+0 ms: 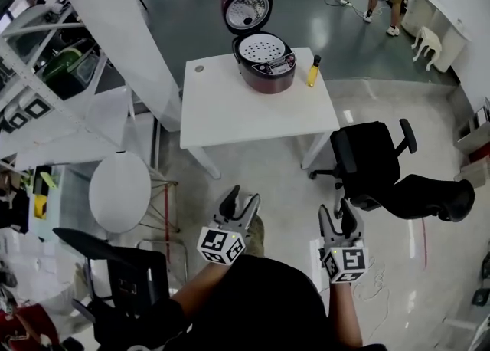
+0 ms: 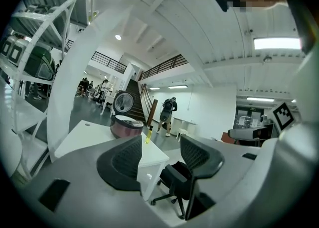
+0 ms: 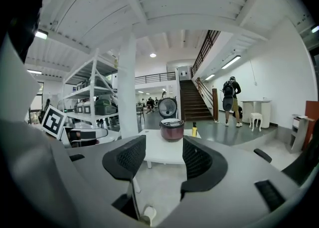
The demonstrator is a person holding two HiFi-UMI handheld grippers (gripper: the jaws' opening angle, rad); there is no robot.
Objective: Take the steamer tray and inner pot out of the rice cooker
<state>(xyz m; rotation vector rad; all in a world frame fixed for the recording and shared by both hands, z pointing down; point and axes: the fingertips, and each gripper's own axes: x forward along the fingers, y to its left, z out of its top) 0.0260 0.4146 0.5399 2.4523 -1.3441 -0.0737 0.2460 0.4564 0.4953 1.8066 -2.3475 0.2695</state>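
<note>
Both open: left tool [image 1: 242, 199], right tool [image 1: 338, 214]; steamer tray [image 1: 260, 48] seemingly in cooker [image 1: 269, 79].

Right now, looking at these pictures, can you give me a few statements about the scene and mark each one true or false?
1. The rice cooker has its lid open. True.
2. The steamer tray lies on the white table beside the cooker. False: the steamer tray sits inside the cooker.
3. The left claw and the right claw are both open and empty. True.
4. In the head view, the yellow bottle stands left of the cooker. False: the yellow bottle stands to its right.
5. One claw touches the cooker. False: both claws are well short of the white table.
</note>
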